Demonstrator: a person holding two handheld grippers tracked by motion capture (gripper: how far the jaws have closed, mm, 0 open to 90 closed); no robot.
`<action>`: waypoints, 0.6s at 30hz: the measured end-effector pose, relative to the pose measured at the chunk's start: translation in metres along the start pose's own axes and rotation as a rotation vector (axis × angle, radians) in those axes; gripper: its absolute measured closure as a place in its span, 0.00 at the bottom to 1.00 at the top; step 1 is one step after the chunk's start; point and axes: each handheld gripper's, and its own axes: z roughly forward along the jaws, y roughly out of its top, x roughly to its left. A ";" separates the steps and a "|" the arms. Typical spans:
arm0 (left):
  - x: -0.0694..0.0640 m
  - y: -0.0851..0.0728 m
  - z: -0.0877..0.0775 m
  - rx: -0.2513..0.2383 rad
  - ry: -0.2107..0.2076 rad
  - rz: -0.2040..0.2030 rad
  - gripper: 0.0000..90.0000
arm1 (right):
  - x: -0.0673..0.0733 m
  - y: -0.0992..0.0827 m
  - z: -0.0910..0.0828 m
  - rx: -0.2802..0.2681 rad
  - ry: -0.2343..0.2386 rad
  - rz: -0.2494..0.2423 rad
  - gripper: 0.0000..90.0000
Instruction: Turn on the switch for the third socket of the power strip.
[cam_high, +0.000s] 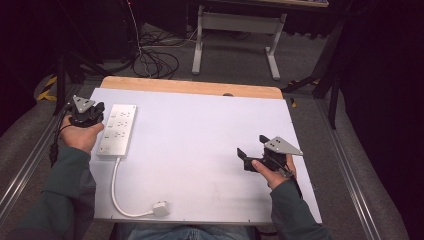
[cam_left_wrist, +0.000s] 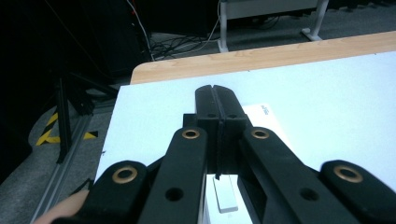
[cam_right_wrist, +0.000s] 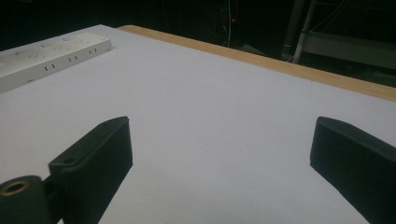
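1. Closest to the high camera is the person's lap at the bottom edge, with both green sleeves coming up from there, but the biggest thing going is the table (cam_high: 210, 150): a white top with a strip of bare wood along the far edge.
2. Next down in size is the white power strip (cam_high: 118, 130), lying flat near the table's left side, long way running front to back. Its white cord loops toward the near edge and ends at the plug (cam_high: 160, 208), which sits loose on the table.
3. The left gripper (cam_high: 95, 111) sits right at the strip's far-left corner, just beside it; can't really tell if it's touching. In the left gripper view (cam_left_wrist: 216, 100) the two jaws are pressed flat together with nothing between them, and the strip peeks out underneath.
4. The right gripper (cam_high: 252, 150) is off on the right side of the table, well apart from the strip. The right gripper view (cam_right_wrist: 219, 140) shows its jaws spread wide over bare tabletop, nothing in them.
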 end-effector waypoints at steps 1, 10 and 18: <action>0.000 0.000 0.001 0.004 -0.002 -0.001 1.00 | 0.000 0.000 0.000 0.000 0.000 0.000 0.07; -0.003 0.001 0.013 0.045 -0.024 0.025 1.00 | -0.001 -0.001 0.000 0.001 -0.002 0.003 0.07; -0.002 0.002 0.018 0.061 -0.023 0.034 1.00 | 0.000 -0.001 0.000 0.001 0.000 0.003 0.07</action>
